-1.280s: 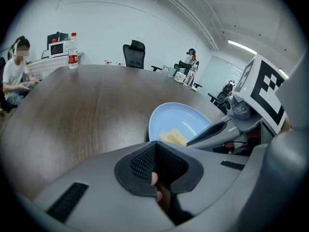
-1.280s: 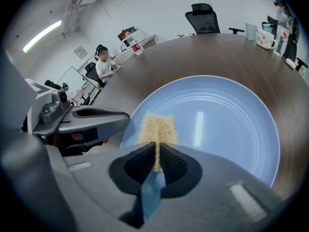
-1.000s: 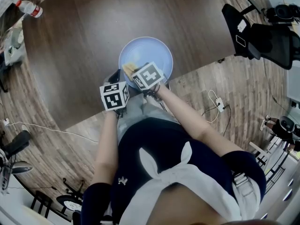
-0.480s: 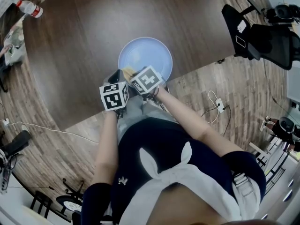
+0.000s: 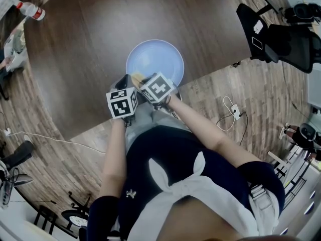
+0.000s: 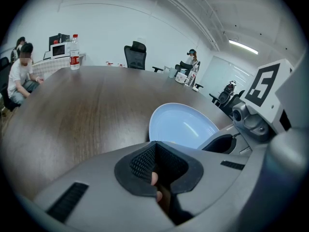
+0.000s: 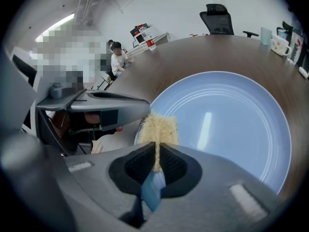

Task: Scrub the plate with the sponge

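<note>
The fingers of your right gripper (image 7: 157, 153) clamp the sponge (image 7: 158, 128) at the 7 o'clock rim of the plate (image 7: 227, 124), which sits on the counter (image 5: 75, 44). Your left gripper (image 6: 155, 159) is clenched on nothing. Scrubbing seems barely begun.

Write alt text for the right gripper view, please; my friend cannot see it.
The right gripper clamps a yellow-and-blue sponge at the near rim of a round pale-blue plate on a dark brown wooden table. The left gripper is close at its left.
</note>
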`<state>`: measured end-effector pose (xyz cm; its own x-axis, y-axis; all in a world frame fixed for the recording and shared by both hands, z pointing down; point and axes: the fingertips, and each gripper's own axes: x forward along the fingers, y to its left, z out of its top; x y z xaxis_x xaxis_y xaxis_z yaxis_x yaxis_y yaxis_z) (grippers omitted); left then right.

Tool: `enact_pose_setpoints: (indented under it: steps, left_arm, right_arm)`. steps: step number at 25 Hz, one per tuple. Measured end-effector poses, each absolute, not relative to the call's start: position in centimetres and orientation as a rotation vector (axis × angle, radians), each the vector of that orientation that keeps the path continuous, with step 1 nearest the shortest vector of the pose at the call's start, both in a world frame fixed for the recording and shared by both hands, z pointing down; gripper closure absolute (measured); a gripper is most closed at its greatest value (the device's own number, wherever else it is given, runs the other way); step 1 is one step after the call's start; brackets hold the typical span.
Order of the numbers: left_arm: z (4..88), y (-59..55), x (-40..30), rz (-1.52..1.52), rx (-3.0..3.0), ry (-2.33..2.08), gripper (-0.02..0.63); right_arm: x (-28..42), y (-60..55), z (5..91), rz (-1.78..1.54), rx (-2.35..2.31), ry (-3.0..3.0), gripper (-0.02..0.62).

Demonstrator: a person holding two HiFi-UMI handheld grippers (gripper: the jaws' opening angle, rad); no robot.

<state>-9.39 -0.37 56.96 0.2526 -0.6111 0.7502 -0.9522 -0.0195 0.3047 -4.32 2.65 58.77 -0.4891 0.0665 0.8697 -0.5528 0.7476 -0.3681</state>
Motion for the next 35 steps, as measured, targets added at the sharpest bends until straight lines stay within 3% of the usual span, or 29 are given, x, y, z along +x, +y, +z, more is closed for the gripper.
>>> enact_pose_setpoints:
  steps: [8, 35]
  left_arm:
    - [57.1, -0.4, -9.2, 0.559, 1.745, -1.446, 0.6]
    - [57.2, -0.5, -9.1, 0.549, 1.756, -1.44, 0.6]
  right_arm:
    - [-4.2, 2.7, 58.6, 0.639, 0.379, -2.014, 0.569]
    - [-1.2, 0.9, 59.0, 0.684, 0.491, -2.006, 0.569]
